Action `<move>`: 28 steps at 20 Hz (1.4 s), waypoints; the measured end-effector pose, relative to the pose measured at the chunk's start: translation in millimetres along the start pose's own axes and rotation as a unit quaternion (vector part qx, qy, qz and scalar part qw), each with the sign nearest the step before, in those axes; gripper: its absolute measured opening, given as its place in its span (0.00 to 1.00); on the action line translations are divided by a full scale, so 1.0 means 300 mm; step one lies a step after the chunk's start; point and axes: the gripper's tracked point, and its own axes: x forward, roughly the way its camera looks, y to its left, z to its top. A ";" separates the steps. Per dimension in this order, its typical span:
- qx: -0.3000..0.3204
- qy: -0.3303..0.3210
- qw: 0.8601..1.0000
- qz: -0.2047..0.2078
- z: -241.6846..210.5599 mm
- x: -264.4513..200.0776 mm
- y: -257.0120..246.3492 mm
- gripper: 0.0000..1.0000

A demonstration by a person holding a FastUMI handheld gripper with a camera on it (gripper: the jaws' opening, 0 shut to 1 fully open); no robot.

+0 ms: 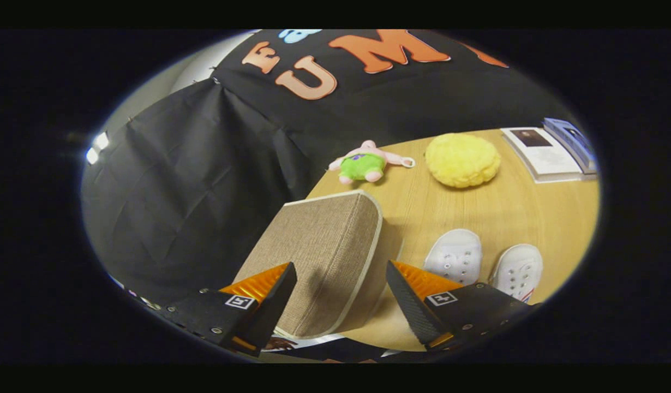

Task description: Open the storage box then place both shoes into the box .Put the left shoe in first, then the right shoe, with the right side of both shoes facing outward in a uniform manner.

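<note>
gripper: fingers spread wide, nothing held; the box lid sits in the gap between them, no finger clearly touching it
left finger: tip at the lid's near left edge, contact cannot tell
right finger: tip just off the lid's right rim, apart from it
storage box: beige woven fabric, pale piping round the edges; only its lid face shows, tilted, between and just ahead of the fingers; open or closed cannot tell
shoes: two white lace-up shoes side by side on the table, at 2 o'clock from the fingers, just right of the box, toes pointing away from the gripper
left-hand shoe: near the box's right edge, not touching
right-hand shoe: just beside the first, partly behind the right finger
table: light wood, box and shoes on it
plush toy: pink and green, lying at 12 o'clock beyond the box, near the table's far edge
yellow cushion: round, fluffy, at 1 o'clock, right of the toy, well beyond the shoes
papers: flat at 2 o'clock, far corner of the table
</note>
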 end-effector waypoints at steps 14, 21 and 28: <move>0.204 0.105 0.968 0.105 -0.137 0.116 0.047 0.97; 0.223 0.099 0.964 0.110 -0.106 0.079 0.085 0.91; 0.235 0.075 0.959 0.137 -0.044 0.018 0.108 0.79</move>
